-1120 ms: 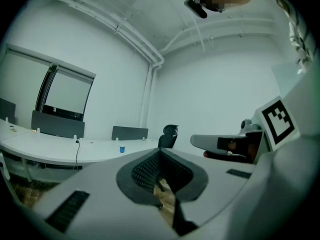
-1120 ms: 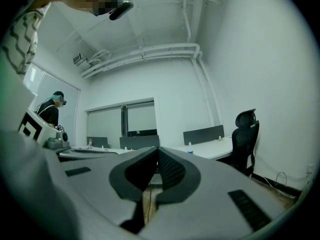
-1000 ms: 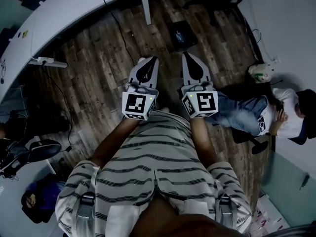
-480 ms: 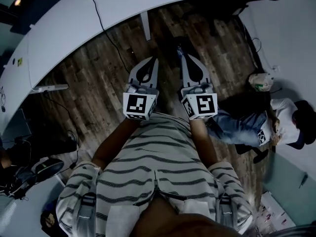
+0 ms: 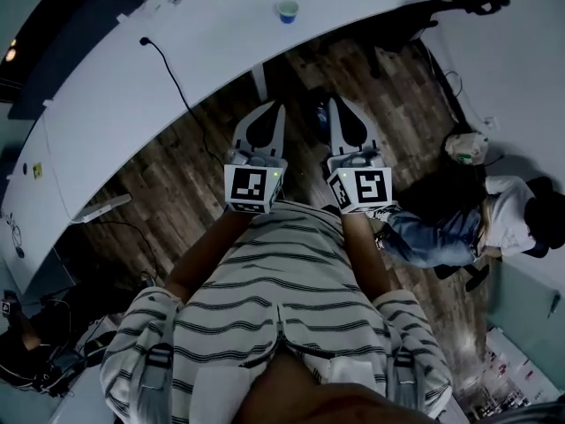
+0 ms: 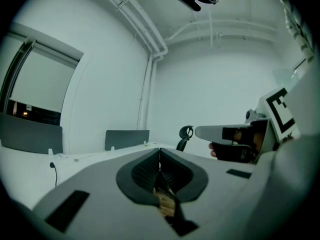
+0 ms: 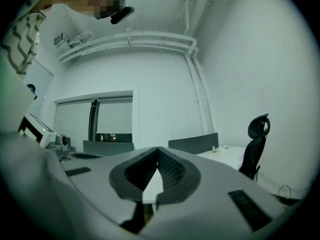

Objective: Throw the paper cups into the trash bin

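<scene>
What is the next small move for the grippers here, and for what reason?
Probably a step closer to the white table, opening the left gripper on the way. The paper cup stands on the table well beyond both grippers, roughly ahead of the left one. Both it and the right gripper are shut and empty, over the wooden floor.

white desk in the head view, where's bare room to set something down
The white desk is bare between the black cable and the paper cup, and again left of the cable. Off the desk, the right side is crowded by a seated person.
</scene>
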The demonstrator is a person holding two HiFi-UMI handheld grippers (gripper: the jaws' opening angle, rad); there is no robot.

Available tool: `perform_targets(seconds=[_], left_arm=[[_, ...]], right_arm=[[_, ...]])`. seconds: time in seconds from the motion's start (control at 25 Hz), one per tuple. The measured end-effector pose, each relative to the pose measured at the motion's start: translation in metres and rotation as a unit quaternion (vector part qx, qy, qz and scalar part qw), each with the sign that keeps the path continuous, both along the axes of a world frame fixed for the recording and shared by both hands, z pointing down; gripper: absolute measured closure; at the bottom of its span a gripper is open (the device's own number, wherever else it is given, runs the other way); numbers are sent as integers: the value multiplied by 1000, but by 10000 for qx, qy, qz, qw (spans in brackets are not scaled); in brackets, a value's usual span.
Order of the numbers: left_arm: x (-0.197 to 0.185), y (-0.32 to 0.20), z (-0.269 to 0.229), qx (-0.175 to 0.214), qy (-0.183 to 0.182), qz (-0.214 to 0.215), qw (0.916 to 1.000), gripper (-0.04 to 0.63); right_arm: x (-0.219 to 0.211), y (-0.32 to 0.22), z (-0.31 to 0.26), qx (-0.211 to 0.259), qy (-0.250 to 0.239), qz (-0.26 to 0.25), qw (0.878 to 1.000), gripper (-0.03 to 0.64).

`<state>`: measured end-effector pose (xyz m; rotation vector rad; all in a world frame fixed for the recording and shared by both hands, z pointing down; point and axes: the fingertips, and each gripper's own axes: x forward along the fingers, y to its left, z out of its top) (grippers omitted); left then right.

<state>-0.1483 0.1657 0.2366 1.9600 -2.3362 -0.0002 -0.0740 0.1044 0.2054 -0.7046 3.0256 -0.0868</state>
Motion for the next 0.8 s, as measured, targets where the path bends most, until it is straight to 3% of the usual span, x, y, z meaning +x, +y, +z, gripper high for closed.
perform_targets(seconds=[0.2, 0.48, 0.8], left_arm=[[-24, -27, 1, -31, 42, 179, 9998, 571], [-23, -62, 12, -162, 52, 340, 9993, 571], [-15, -104, 15, -278, -85, 79, 9995, 571]], right_arm=[[-22, -24, 1, -54, 51, 223, 9997, 600], [-27, -55, 7, -102, 119, 284, 9995, 600], [-13, -97, 15, -194, 85, 188, 9996, 600]])
